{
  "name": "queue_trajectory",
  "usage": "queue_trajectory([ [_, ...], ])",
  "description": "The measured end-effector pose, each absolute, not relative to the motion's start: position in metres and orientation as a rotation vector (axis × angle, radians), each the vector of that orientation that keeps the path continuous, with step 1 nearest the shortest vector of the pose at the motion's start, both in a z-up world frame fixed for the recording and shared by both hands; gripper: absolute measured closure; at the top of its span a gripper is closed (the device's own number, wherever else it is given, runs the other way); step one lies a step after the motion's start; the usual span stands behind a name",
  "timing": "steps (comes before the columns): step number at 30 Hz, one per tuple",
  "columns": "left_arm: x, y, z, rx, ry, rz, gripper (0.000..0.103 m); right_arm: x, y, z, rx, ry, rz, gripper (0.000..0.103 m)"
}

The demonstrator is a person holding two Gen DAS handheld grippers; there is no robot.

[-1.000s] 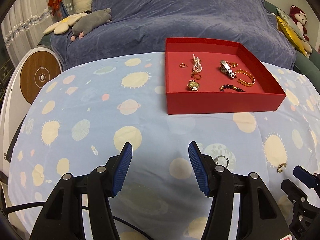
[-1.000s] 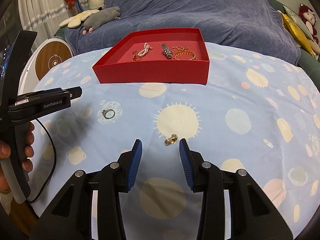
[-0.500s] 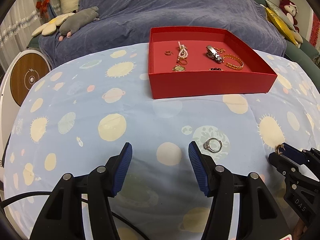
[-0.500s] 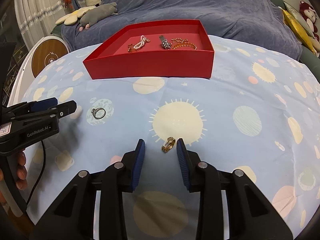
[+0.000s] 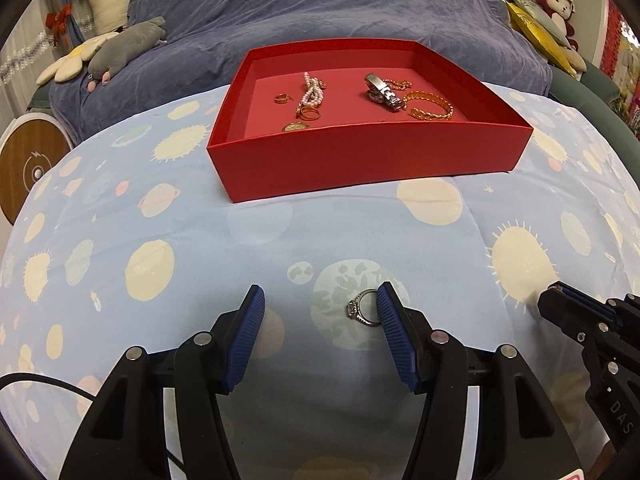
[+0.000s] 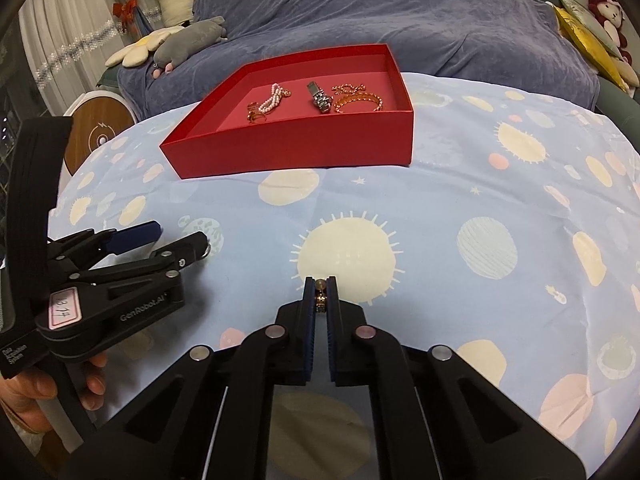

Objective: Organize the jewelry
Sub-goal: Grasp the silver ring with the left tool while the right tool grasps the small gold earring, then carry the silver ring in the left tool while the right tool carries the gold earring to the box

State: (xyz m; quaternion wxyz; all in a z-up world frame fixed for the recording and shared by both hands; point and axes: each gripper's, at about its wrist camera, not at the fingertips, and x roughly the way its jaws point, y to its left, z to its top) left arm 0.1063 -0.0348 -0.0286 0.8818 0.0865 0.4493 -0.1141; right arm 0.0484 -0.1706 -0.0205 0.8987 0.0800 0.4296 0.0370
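Note:
A red tray (image 5: 360,160) (image 6: 304,148) on the planet-print cloth holds a pearl bracelet (image 5: 313,90), a watch (image 5: 382,90), a gold bracelet (image 5: 430,106) and small gold pieces. My left gripper (image 5: 320,308) is open, low over the cloth, with a silver stone ring (image 5: 362,309) lying between its fingers, close to the right finger. My right gripper (image 6: 320,294) is shut on a small gold ring (image 6: 320,292) at the cloth. The left gripper (image 6: 160,240) also shows in the right wrist view, mostly hiding the silver ring.
A sofa under a blue-grey cover (image 5: 340,8) stands behind the table, with plush toys (image 5: 120,40) at its left and cushions (image 5: 540,12) at its right. A round wooden-faced device (image 5: 32,168) stands at the left edge.
My right gripper has closed on the gold ring. My left gripper has moved forward and right, so the silver ring now lies between its fingers.

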Motion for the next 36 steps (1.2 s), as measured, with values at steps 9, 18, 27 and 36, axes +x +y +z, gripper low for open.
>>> queue_trajectory([
  [9, 0.102, -0.048, -0.028, 0.189, 0.903, -0.288, 0.087, 0.049, -0.172, -0.020, 0.181, 0.892, 0.078, 0.099],
  [18, 0.095, -0.036, -0.019, 0.131, 0.940, -0.366, 0.098, 0.048, -0.176, -0.016, 0.189, 0.878, 0.078, 0.099],
  [27, 0.085, -0.008, 0.014, 0.066, 0.912, -0.388, 0.098, 0.045, -0.179, 0.003, 0.197, 0.832, 0.090, 0.099],
  [36, 0.139, -0.006, 0.082, 0.095, 0.789, -0.324, 0.098, 0.105, -0.192, 0.083, 0.146, 0.701, 0.145, 0.099],
])
